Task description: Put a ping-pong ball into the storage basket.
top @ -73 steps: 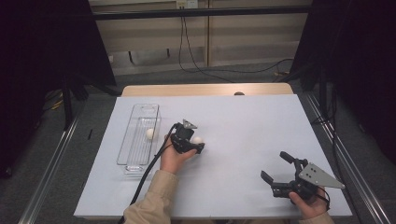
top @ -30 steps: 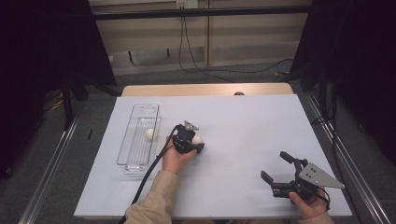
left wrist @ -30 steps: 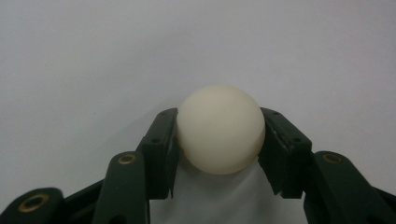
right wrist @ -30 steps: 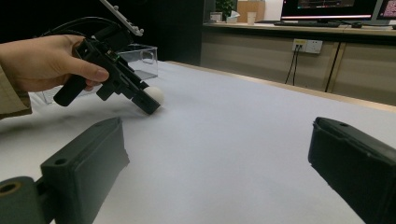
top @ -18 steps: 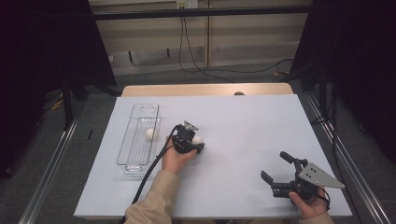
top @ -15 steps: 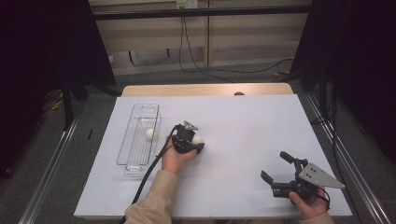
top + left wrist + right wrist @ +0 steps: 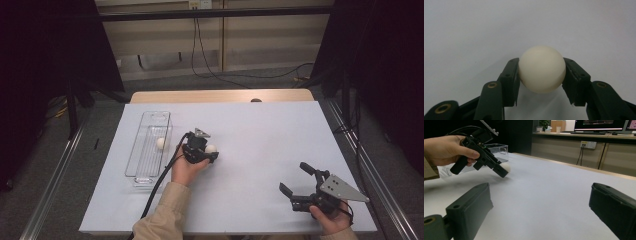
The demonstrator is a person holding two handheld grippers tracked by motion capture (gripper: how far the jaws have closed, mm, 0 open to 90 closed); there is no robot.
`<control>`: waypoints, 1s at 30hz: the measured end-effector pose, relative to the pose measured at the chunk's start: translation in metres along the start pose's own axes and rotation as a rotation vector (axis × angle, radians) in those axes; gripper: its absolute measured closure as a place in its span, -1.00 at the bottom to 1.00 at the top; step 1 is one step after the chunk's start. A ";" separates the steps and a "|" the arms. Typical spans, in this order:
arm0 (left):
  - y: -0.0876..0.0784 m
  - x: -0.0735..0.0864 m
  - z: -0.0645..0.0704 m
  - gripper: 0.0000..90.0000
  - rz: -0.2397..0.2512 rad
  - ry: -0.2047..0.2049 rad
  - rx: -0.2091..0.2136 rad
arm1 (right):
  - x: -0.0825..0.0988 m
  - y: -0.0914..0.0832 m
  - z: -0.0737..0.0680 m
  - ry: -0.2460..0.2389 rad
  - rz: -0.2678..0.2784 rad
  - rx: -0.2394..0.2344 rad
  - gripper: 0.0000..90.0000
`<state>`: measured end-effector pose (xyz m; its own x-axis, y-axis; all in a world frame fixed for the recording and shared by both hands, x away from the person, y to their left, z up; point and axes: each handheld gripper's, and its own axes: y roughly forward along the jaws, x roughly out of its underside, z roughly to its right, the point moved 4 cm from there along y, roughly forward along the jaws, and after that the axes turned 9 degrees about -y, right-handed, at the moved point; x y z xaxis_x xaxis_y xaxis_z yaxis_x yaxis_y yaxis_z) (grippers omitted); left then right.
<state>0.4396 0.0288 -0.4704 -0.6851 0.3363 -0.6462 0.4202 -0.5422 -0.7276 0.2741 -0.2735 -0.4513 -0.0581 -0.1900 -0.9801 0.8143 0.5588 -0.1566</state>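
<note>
My left gripper [image 7: 210, 151] is shut on a cream-white ball [image 7: 211, 148] near the middle of the white table [image 7: 260, 130]. In the left gripper view both black pads press the sides of the ball [image 7: 542, 69], which sits on or just above the table. The right gripper view shows the left gripper [image 7: 505, 170] tilted down with the ball [image 7: 506, 166] at its tip. A second white ball [image 7: 160, 143] lies inside the clear tray [image 7: 141, 175]. My right gripper [image 7: 296, 178] stands open near the front right, nothing between its jaws.
The clear tray [image 7: 496, 145] stands lengthwise at the table's left, just left of the left hand. A black cable [image 7: 159, 182] trails from the left gripper toward the front edge. Dark floor and metal rails [image 7: 55, 172] flank the table.
</note>
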 end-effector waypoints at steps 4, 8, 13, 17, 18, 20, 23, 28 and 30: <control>-0.005 -0.002 -0.001 0.13 0.008 0.001 -0.002 | 0.000 0.000 0.000 -0.001 0.000 0.000 -0.93; -0.009 -0.004 -0.001 0.13 0.014 -0.009 0.005 | 0.000 0.000 0.000 0.001 0.000 -0.001 -0.93; -0.015 -0.006 -0.002 0.13 0.031 -0.017 0.013 | 0.000 0.000 0.000 0.001 0.000 -0.001 -0.93; -0.019 -0.008 -0.003 0.13 0.035 -0.020 0.019 | 0.000 0.000 0.000 0.001 -0.001 -0.002 -0.93; -0.020 -0.008 -0.003 0.13 0.038 -0.022 0.020 | 0.000 0.000 0.000 0.001 -0.001 -0.002 -0.93; -0.021 -0.009 -0.004 0.13 0.039 -0.026 0.023 | 0.000 0.000 0.000 0.000 0.000 -0.001 -0.93; -0.024 -0.010 -0.004 0.13 0.040 -0.028 0.023 | 0.000 0.000 0.000 0.001 0.001 -0.001 -0.93; -0.027 -0.011 -0.005 0.13 0.041 -0.030 0.025 | 0.000 0.000 0.000 0.000 0.000 -0.001 -0.93; -0.028 -0.011 -0.005 0.13 0.043 -0.027 0.023 | 0.000 0.000 0.000 0.001 0.001 -0.001 -0.93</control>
<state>0.4387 0.0444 -0.4437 -0.6824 0.2913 -0.6704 0.4365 -0.5733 -0.6934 0.2742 -0.2735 -0.4512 -0.0580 -0.1892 -0.9802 0.8138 0.5597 -0.1562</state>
